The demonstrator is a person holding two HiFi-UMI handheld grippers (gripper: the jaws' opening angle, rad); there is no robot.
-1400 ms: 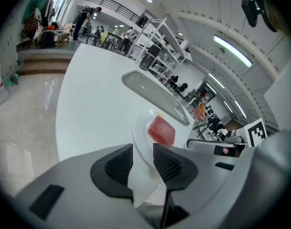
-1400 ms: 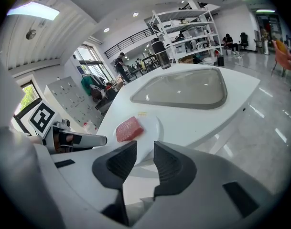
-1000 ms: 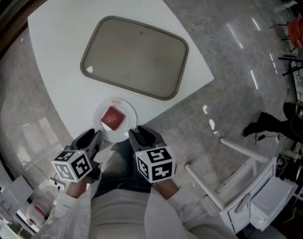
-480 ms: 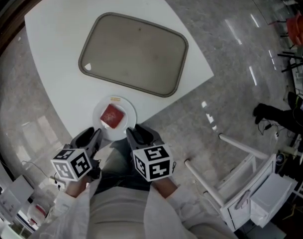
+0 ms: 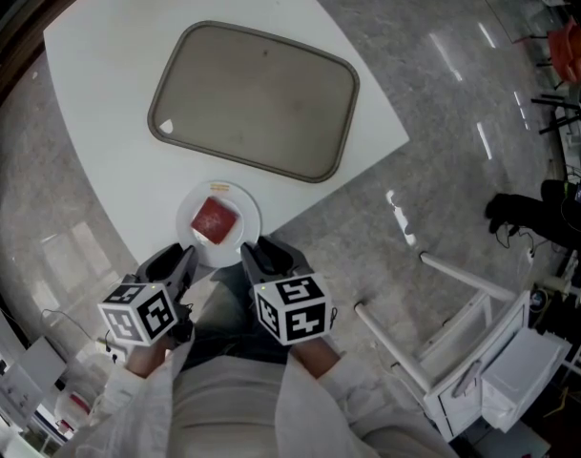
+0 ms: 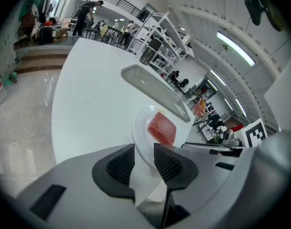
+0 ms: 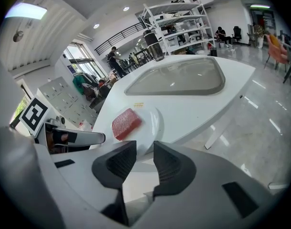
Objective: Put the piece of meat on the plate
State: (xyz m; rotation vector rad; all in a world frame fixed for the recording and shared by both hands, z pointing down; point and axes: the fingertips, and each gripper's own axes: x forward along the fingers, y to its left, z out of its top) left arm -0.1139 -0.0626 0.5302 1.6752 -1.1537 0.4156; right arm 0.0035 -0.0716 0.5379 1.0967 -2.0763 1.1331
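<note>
The left gripper (image 6: 144, 159) had just opened its jaws. The right gripper (image 7: 144, 159) gaped too, and both were empty. Just beyond them the meat (image 5: 215, 220) lay on the plate (image 5: 251, 222) at the table's (image 5: 109, 113) near edge, apparently delivered and released.

One white worktop (image 5: 99, 74) carries one grey tray (image 5: 252, 98) and one plate (image 5: 187, 219), with one piece of meat (image 5: 215, 220) on it. There are two claws: the left claw (image 6: 144, 151), its jaws just opened wider with nothing gripped between them, and the right claw (image 7: 144, 151).
</note>
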